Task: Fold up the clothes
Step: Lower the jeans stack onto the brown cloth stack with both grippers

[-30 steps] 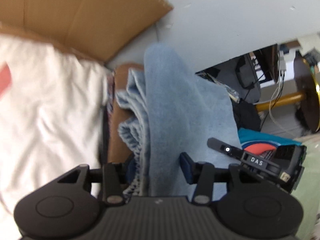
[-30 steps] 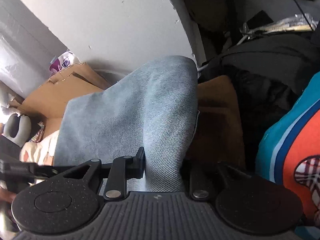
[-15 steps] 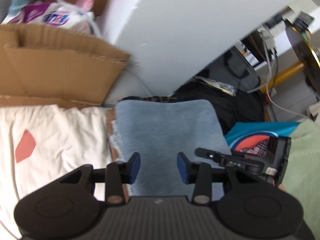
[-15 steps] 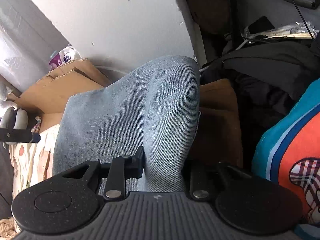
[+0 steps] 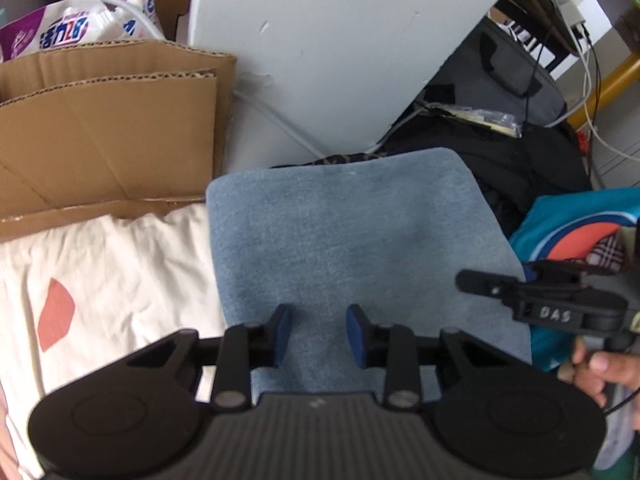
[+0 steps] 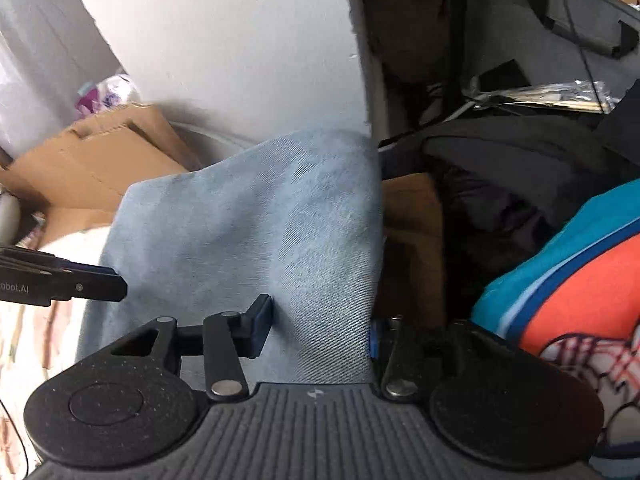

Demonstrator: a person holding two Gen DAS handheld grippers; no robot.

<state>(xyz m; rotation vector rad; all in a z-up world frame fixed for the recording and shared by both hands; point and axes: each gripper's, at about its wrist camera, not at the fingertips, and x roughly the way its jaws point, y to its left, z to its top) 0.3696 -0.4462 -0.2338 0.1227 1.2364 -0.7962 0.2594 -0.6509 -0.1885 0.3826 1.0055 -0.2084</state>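
Since the jeans (image 5: 352, 240) lie folded flat beside the white cloth (image 5: 112, 280), that fold's done. My left gripper (image 5: 318, 334) is closing, empty; right gripper (image 6: 320, 326) is letting go, denim btwn it. Other clothes left.

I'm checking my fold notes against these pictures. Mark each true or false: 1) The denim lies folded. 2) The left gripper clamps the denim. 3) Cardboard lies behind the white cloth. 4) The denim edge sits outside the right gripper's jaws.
1) True: the denim lies as a folded block.
2) False: the left gripper holds nothing; its jaws are closing above the denim.
3) True: cardboard lies behind the white cloth.
4) False: the edge sits between the jaws of the right gripper, which are opening.
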